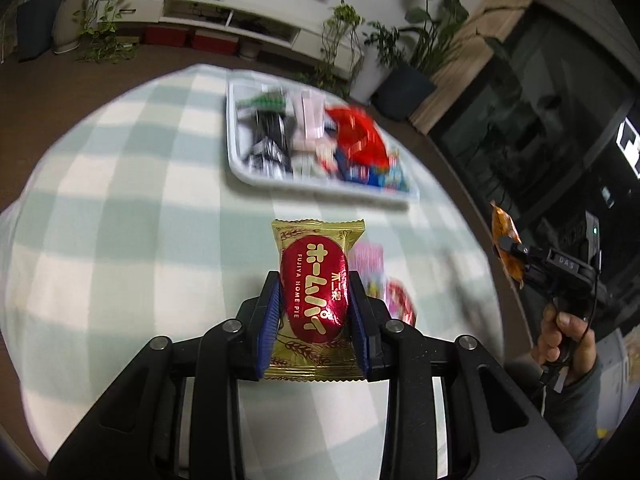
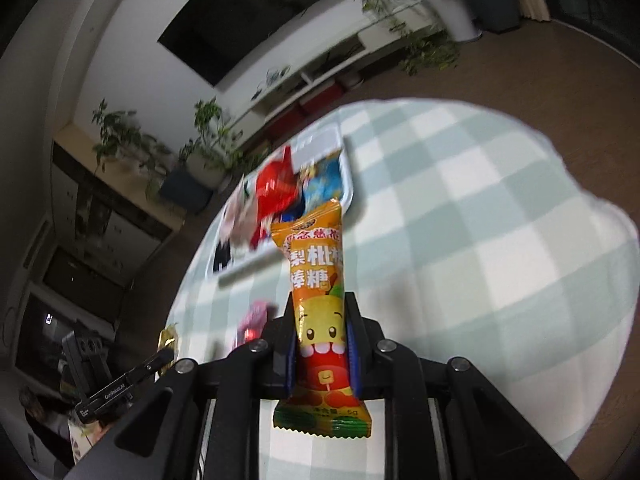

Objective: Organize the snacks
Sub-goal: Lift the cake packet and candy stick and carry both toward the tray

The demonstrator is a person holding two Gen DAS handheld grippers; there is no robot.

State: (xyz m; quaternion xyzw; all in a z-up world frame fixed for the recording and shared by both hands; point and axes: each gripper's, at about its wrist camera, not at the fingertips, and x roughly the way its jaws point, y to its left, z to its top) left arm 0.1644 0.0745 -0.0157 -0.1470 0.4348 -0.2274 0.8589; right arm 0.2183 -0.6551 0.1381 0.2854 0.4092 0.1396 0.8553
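Note:
My left gripper (image 1: 315, 280) is shut on a gold and red Fujiya Home Pie packet (image 1: 314, 300), held above the checked tablecloth. My right gripper (image 2: 320, 304) is shut on an orange lollipop packet (image 2: 318, 300); it also shows in the left wrist view (image 1: 505, 246) at the right, off the table's edge. A white tray (image 1: 256, 176) full of mixed snacks lies at the far side of the table, also in the right wrist view (image 2: 347, 196). A pink packet (image 1: 370, 264) and a red and white packet (image 1: 400, 300) lie on the cloth below my left gripper.
The round table has a green and white checked cloth (image 1: 120, 220). Potted plants (image 1: 408, 60), a white TV cabinet (image 1: 224, 16) and a dark glass cabinet (image 1: 540, 120) stand around the room. The pink packet also shows in the right wrist view (image 2: 256, 316).

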